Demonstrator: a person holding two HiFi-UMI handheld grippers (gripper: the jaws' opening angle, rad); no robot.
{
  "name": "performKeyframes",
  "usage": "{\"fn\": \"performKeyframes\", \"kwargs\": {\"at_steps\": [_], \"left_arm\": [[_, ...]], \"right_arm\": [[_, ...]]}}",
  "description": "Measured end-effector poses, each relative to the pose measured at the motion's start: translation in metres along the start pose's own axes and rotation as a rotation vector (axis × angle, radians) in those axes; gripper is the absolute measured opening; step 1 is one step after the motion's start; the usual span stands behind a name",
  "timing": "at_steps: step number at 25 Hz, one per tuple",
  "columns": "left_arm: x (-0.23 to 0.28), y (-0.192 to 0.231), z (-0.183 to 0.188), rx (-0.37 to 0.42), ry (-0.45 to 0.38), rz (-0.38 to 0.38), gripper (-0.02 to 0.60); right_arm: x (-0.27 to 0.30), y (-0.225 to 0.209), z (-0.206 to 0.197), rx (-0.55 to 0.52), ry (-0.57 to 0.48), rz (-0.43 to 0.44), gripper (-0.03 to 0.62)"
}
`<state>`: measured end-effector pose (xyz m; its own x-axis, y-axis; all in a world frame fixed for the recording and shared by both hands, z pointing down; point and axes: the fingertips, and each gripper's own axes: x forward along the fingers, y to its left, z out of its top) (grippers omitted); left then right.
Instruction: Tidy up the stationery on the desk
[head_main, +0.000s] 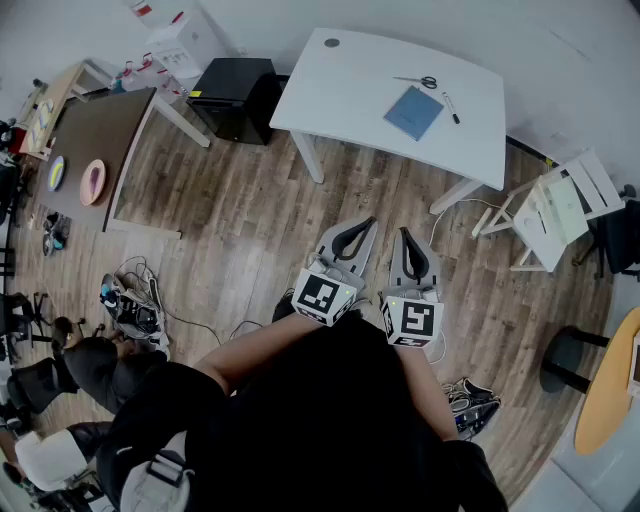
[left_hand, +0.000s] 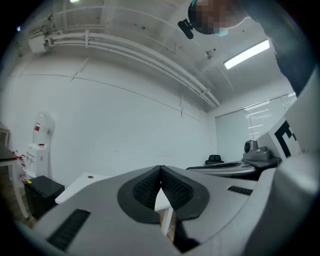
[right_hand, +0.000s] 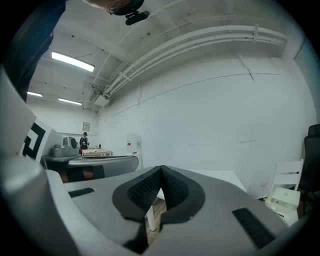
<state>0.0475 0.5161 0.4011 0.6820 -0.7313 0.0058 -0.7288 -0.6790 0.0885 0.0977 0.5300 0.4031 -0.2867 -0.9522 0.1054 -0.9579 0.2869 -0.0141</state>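
Observation:
A white desk stands ahead across the wooden floor. On it lie a blue notebook, a pair of scissors and a pen. My left gripper and right gripper are held side by side well short of the desk, both shut and empty, jaw tips touching. In the left gripper view the left gripper points level at the desk. In the right gripper view the right gripper points toward the desk too.
A black cabinet stands left of the desk, with a brown table further left. A white chair holding papers sits right of the desk. Cables and bags lie on the floor at left; a yellow round table is at far right.

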Motion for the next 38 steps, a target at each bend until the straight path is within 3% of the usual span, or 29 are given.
{"fn": "performKeyframes", "kwargs": {"at_steps": [7,11,19,25,32,38], "left_arm": [[0.002,-0.015,-0.003,0.012,-0.001,0.011,0.012],[0.003,-0.008,-0.012,-0.007,0.02,0.022,0.012],[0.032,0.011,-0.032,-0.037,0.042,-0.027,0.012],[0.079,0.042,-0.053,-0.103,0.073,-0.094,0.012],[0.162,0.116,-0.063,-0.144,0.105,-0.123,0.012],[0.219,0.182,-0.058,-0.138,0.124,-0.14,0.012]], "right_arm": [[-0.027,-0.024,0.005,0.051,-0.077,-0.039,0.032],[-0.028,-0.028,0.008,0.051,-0.107,-0.01,0.034],[0.0,-0.048,-0.008,0.073,-0.07,-0.033,0.034],[0.059,-0.06,-0.025,0.138,-0.019,0.01,0.034],[0.163,-0.096,-0.019,0.113,0.069,0.042,0.034],[0.239,-0.134,-0.004,0.079,0.083,-0.03,0.034]]}}
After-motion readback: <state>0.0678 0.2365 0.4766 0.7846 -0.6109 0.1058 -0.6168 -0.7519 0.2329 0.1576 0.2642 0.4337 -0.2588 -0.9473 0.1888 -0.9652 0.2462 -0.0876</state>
